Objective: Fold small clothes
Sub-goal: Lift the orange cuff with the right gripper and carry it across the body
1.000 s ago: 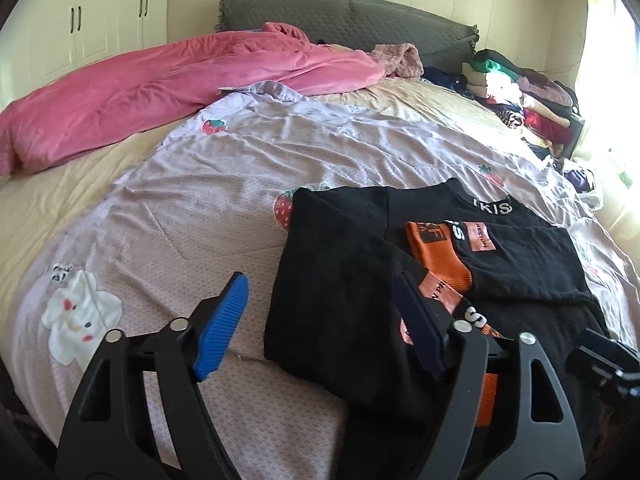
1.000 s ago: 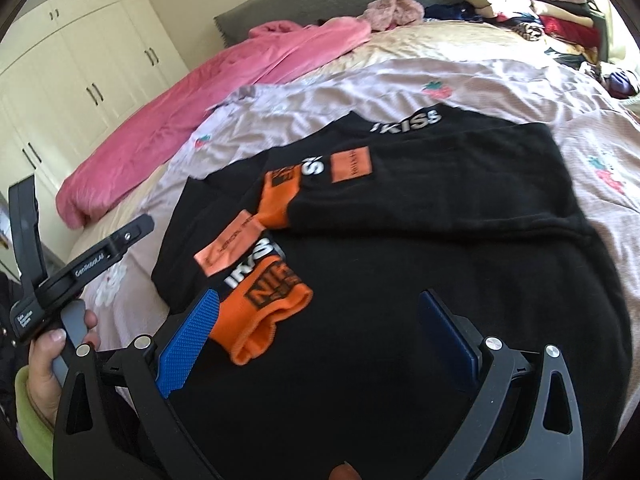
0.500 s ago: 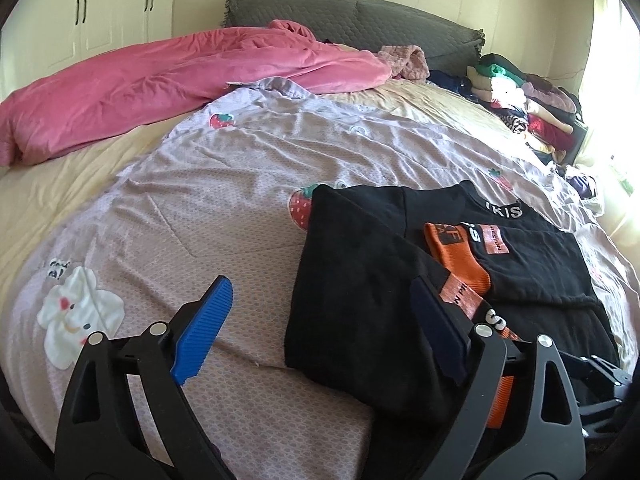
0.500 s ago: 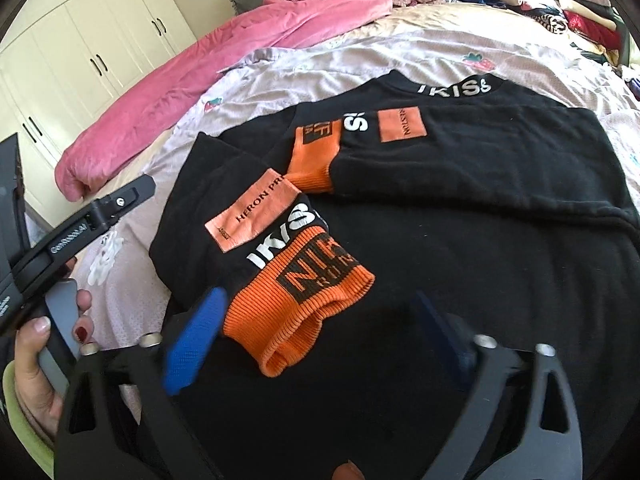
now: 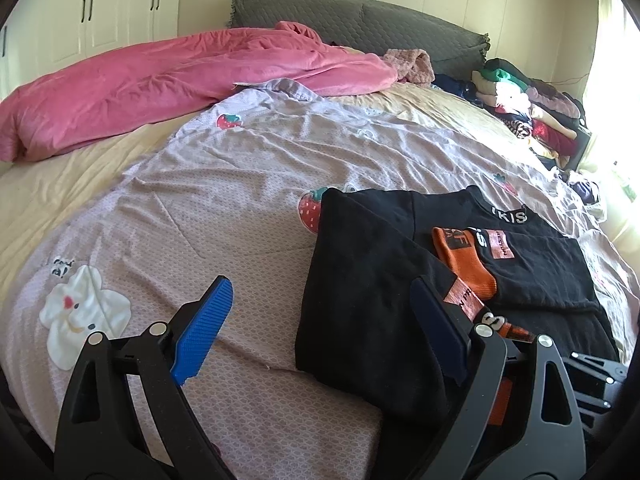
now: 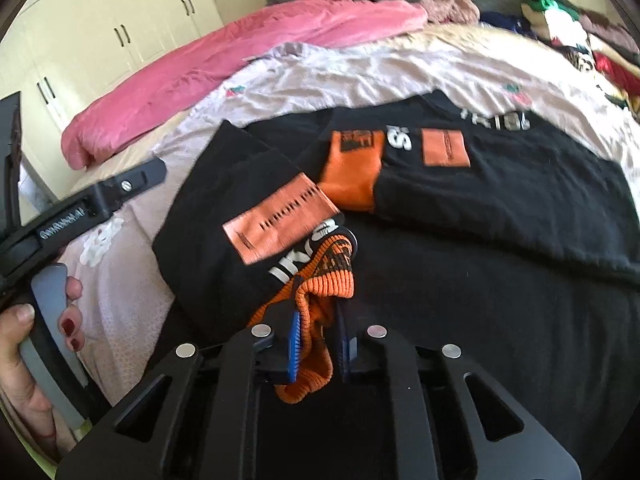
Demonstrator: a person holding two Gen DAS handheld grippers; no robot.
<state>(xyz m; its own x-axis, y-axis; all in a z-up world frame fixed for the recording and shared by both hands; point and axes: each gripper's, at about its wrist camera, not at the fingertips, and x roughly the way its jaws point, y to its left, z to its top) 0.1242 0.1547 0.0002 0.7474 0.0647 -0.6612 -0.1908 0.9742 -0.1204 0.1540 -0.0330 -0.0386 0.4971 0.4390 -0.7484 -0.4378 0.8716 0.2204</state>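
Two grippers work over a black sweater (image 6: 500, 208) spread on the lilac sheet (image 5: 240, 208) of a bed. Both sleeves are folded in across the sweater's chest, so their orange cuffs lie near its middle. The far cuff (image 6: 354, 168) rests flat beside an orange patch (image 6: 445, 147), just below the collar with its white lettering (image 6: 494, 119). The near cuff (image 6: 316, 312) is bunched and lifted off the sweater: the right gripper (image 6: 316, 346) has clamped its blue pads on it, ribbed orange knit squeezed between them and a fold of it hanging out below. Next to that cuff, on the near sleeve, lies a second orange patch (image 6: 280, 216) with white letters beside it.

The left gripper (image 5: 320, 332) hangs over the sweater's left edge with its jaws spread wide and nothing between them; one blue pad (image 5: 204, 328) stands above bare sheet, the other above the black cloth of the folded sleeve. From the right wrist, a hand (image 6: 24, 344) with red nails shows at the sweater's left, wrapped round that gripper's handle.

Beyond the sweater, a pink quilt (image 5: 180, 76) lies bundled across the bed in front of a grey headboard (image 5: 360, 20). Stacked clothes (image 5: 528, 112) sit beyond the sweater's right side, by a bright window
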